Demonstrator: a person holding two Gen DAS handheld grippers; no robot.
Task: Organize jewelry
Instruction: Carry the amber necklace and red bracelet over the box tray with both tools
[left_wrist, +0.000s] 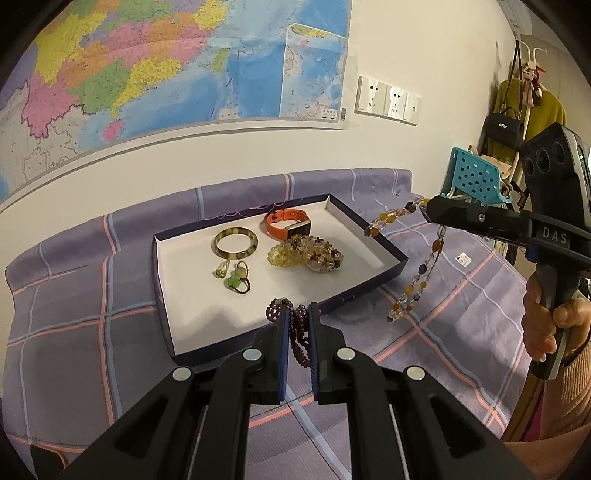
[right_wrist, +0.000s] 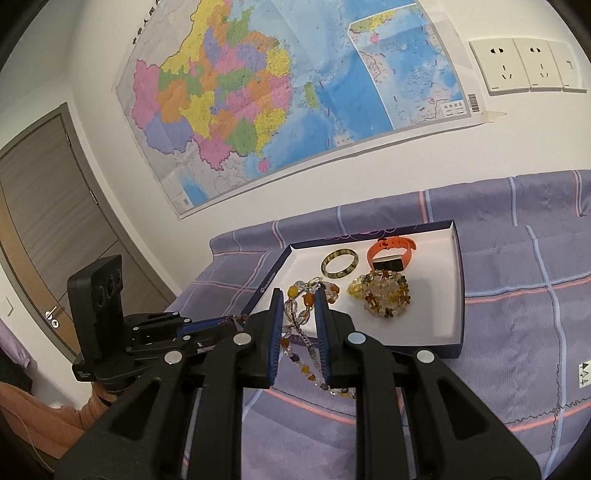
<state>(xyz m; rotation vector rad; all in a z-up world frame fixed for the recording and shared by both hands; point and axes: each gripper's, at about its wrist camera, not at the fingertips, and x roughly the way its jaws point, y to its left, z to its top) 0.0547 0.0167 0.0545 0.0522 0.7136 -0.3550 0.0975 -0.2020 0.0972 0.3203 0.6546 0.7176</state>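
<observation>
A shallow dark-blue box with a white floor (left_wrist: 192, 288) (right_wrist: 436, 317) lies on the bed. In it are a green-brown bangle (left_wrist: 235, 243) (right_wrist: 340, 263), an orange watch (left_wrist: 286, 222) (right_wrist: 391, 252), a heap of amber and yellow beads (left_wrist: 306, 254) (right_wrist: 384, 293) and green hair ties (left_wrist: 236, 277). My left gripper (left_wrist: 297, 314) is shut on a dark purple bead string (left_wrist: 295, 332) at the box's near edge. My right gripper (right_wrist: 300, 300) (left_wrist: 424, 208) is shut on a multicolour bead necklace (left_wrist: 417, 280) (right_wrist: 303, 314), which hangs right of the box.
The bed has a purple plaid sheet (left_wrist: 443, 332) (right_wrist: 517, 332). A map (left_wrist: 184, 66) (right_wrist: 277, 110) and wall sockets (left_wrist: 388, 99) (right_wrist: 528, 66) are on the wall behind. A teal perforated object (left_wrist: 476, 177) and hanging bags and clothes (left_wrist: 517, 110) are at the right. A door (right_wrist: 48, 229) is at the left.
</observation>
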